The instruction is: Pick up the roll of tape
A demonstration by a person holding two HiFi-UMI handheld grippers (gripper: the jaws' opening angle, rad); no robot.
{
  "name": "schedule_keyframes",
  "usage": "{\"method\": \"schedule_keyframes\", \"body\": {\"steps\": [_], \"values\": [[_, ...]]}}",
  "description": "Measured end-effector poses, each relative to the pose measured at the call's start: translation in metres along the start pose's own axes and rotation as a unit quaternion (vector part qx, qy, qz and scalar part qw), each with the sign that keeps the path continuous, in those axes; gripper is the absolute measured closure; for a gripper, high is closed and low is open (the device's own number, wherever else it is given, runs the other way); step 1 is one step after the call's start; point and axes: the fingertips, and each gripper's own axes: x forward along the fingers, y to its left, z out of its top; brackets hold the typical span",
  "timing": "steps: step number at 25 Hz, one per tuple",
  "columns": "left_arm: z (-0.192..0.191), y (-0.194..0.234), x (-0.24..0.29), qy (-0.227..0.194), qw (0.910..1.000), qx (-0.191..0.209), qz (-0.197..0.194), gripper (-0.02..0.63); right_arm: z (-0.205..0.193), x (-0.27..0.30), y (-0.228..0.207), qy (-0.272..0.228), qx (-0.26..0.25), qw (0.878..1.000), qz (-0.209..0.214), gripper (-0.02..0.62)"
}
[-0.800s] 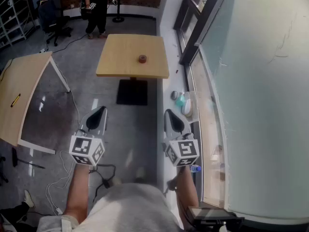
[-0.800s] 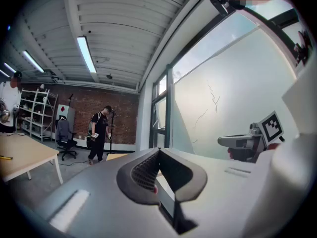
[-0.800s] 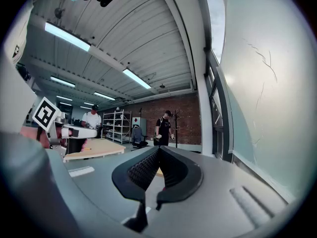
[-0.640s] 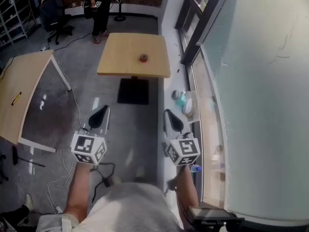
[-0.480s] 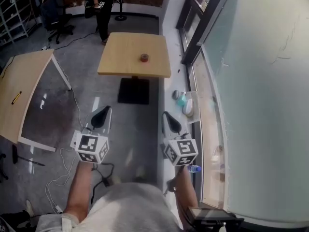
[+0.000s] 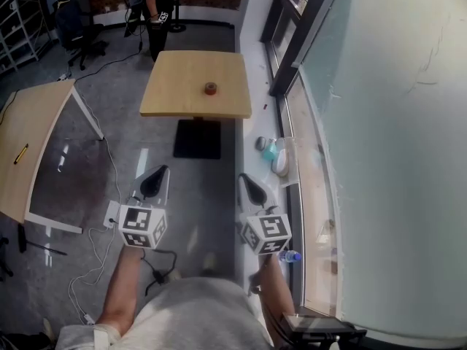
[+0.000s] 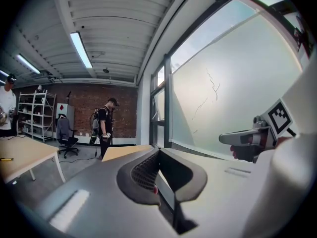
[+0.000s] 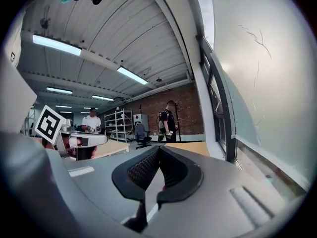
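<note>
A small reddish-brown roll of tape lies on a square wooden table far ahead in the head view. My left gripper and my right gripper hover side by side over the floor, well short of that table. Both have their jaws shut with nothing between them. In the left gripper view the shut left gripper points toward the table top, and the right gripper shows at the right. In the right gripper view the shut right gripper points at the same table.
A long wooden table with a yellow pen stands at the left. A person stands beyond the square table near an office chair. Cables trail on the floor. A window wall and sill with small items run along the right.
Both grippers have edged forward toward the square table, the right one also drifting left. The person in the background has shifted a little. The jaws stayed shut.
</note>
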Motion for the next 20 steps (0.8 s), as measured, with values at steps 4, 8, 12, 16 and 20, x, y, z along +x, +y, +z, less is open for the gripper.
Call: {"method": "schedule_keyframes", "body": {"steps": [4, 8, 12, 16, 20], "values": [[-0.002, -0.013, 0.013, 0.002, 1.0, 0.004, -0.004, 0.606, 0.0, -0.001, -0.018, -0.005, 0.003, 1.0, -0.001, 0.581], [-0.003, -0.025, 0.028, 0.003, 1.0, 0.002, -0.004, 0.606, 0.004, 0.001, -0.036, -0.002, -0.006, 1.0, 0.0, 0.58], [-0.004, -0.035, 0.04, 0.003, 1.0, -0.001, -0.003, 0.606, 0.0, 0.003, -0.05, 0.006, -0.004, 1.0, 0.01, 0.581], [-0.004, -0.042, 0.048, 0.004, 1.0, -0.001, 0.003, 0.606, 0.0, 0.009, -0.065, 0.001, -0.003, 1.0, 0.012, 0.581], [-0.005, -0.043, 0.059, 0.005, 0.9999, 0.006, 0.009, 0.606, -0.001, 0.016, -0.074, 0.005, -0.002, 1.0, 0.017, 0.581]]}}
